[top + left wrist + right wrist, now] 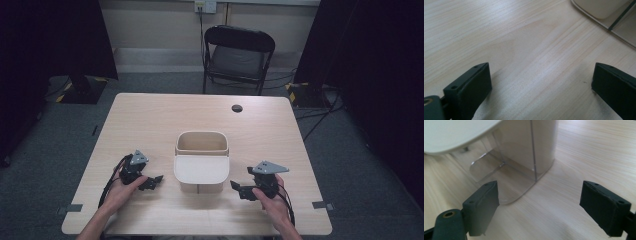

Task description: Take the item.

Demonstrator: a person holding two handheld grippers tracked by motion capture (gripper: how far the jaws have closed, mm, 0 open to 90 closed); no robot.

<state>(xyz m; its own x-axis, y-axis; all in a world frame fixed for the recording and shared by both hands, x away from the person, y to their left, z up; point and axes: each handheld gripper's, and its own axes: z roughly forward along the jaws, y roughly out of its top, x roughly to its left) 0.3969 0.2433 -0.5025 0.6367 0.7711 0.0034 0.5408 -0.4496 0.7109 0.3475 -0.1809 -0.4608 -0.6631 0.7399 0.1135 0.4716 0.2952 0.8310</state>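
Note:
A clear plastic box with a cream-white lid lying over its near half stands in the middle of the wooden table. My left gripper rests low to the left of the box, open, nothing between its jaws. A corner of the box shows at the top right of the left gripper view. My right gripper sits to the right of the box, open and empty, pointing at the box's clear wall under the lid edge.
A black folding chair stands behind the table's far edge. A dark round cable hole sits near the far right of the tabletop. Black curtains hang at both sides.

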